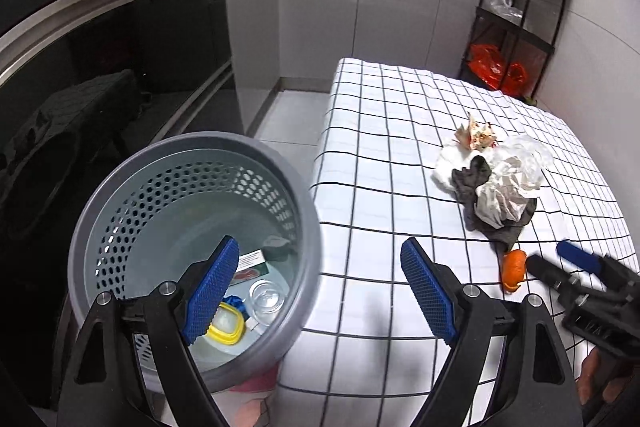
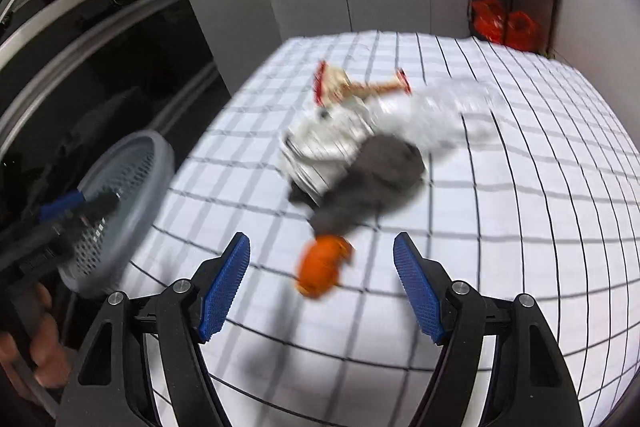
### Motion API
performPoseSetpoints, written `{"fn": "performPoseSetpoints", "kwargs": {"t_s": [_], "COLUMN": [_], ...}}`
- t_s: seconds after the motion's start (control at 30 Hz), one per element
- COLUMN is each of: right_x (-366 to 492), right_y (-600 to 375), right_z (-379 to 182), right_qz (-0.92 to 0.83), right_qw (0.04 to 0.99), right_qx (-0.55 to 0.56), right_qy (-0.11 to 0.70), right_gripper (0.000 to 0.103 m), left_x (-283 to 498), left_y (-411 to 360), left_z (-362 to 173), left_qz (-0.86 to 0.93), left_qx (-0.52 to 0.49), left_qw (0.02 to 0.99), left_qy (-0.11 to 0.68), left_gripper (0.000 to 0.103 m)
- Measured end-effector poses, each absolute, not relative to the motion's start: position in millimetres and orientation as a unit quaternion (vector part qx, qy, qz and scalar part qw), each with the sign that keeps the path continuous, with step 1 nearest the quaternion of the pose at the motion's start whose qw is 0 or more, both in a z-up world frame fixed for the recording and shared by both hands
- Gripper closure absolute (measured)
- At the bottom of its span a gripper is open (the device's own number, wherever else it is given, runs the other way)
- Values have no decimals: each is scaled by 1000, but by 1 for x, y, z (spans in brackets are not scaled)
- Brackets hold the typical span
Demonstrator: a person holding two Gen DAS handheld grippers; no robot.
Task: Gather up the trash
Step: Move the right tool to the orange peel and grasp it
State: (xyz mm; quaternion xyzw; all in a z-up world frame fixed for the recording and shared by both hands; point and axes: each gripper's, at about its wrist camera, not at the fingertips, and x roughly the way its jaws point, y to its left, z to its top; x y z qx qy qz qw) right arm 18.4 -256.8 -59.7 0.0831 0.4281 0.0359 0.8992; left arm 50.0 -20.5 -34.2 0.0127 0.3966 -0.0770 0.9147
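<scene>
Left wrist view: the left gripper [image 1: 320, 287] has its blue pads spread wide with nothing between them. It hangs above the edge where the grey perforated bin [image 1: 192, 251] stands just beside the checked table [image 1: 380, 131]. Inside the bin lie a clear cup [image 1: 267, 298], a yellow-rimmed lid [image 1: 225, 325] and a printed card [image 1: 250, 261]. On the table, well apart from the bin, sits the trash pile [image 1: 494, 183]: crumpled white paper, clear plastic, a grey rag and a printed wrapper. An orange peel [image 1: 513, 270] lies at the pile's near end. The right gripper [image 1: 560, 265] enters from the right, just beside the peel.

Right wrist view (blurred): the right gripper [image 2: 322, 287] stands wide apart and empty, the orange peel [image 2: 322, 267] lying on the table [image 2: 540, 187] in line with the gap, untouched. The trash pile [image 2: 360, 155] lies beyond the peel. The bin [image 2: 120, 203] is beside the table's left edge, with the left gripper [image 2: 76, 211] over it.
</scene>
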Motion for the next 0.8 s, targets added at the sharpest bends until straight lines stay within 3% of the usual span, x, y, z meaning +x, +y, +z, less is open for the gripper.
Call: {"fn": "performPoseSetpoints", "kwargs": {"t_s": [0.47,0.63,0.7,0.8], "right_x": [26,29,29,28], "right_y": [-249,-247,-248,-254], "right_z": [-95,-94,-92,-88], "right_qz": [1,-3,5,14], "right_qw": [890,892,890,886], "right_qx": [39,29,32,52], "right_qy": [454,452,454,460], "right_gripper": [33,58,83,87], "left_x": [56,55,55,55], "left_y": [-41,-50,-56,-69], "left_z": [-50,-49,-48,-46], "left_qz": [-88,-95,-98,-107], "left_qx": [18,23,26,35], "left_qw": [906,905,905,904], "left_qy": [413,414,414,412], "left_gripper": [22,22,21,20]}}
